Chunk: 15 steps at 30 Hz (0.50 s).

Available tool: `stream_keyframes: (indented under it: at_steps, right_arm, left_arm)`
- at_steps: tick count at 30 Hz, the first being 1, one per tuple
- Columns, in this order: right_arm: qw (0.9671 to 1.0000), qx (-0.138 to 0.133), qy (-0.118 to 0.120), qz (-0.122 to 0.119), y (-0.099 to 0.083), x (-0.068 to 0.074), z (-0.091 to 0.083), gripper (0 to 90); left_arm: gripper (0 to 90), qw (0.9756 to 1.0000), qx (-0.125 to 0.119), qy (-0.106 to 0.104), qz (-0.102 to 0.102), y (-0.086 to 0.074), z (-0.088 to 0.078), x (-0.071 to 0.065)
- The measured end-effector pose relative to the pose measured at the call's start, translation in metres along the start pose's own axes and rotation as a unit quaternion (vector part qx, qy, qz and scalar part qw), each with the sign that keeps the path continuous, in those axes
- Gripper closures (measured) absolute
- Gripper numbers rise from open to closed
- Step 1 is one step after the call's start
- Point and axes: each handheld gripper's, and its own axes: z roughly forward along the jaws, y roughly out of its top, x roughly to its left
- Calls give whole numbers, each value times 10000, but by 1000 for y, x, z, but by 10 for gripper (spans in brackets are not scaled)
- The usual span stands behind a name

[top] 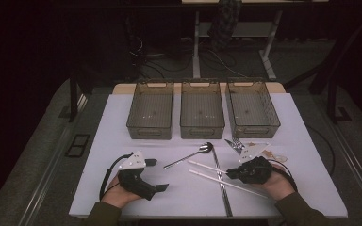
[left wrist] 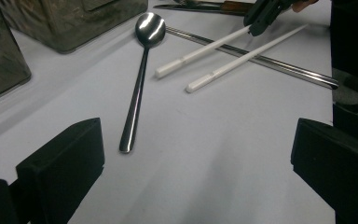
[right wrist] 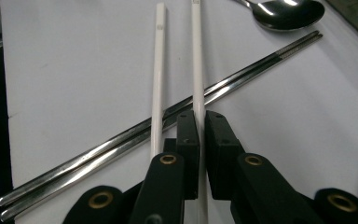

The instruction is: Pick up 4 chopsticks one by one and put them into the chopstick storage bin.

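Note:
Two white chopsticks lie at an angle across a pair of metal chopsticks [top: 221, 181] on the white table. My right gripper [top: 229, 174] is shut on the nearer end of one white chopstick [right wrist: 197, 70]; its jaws squeeze the stick between them. The other white chopstick [right wrist: 158, 79] lies free just beside it. A metal spoon [top: 191, 156] rests to the left of the sticks, bowl toward the bins. My left gripper [top: 156, 175] lies on the table left of the spoon, jaws wide open with nothing between them [left wrist: 200, 177]. In the left gripper view the right gripper [left wrist: 261, 16] holds the farther white chopstick [left wrist: 200, 51].
Three translucent bins stand in a row at the back: left bin [top: 149, 128], middle bin [top: 201, 127], right bin [top: 254, 128]. A fork [top: 235, 142] lies in front of the right bin. The table's front edge runs just behind my hands.

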Motion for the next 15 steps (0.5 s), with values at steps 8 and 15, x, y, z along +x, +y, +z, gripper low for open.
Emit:
stream_keyframes:
  at_steps: [8, 15]
  right_arm:
    - [9997, -203, 78, 78, 2, -3, -6, 849]
    - [9991, -358, 136, 155, 10, -4, -13, 848]
  left_arm:
    - [13, 10000, -9, -2, -7, 0, 0, 1]
    - [11, 10000, -22, -33, -2, 0, 1, 0]
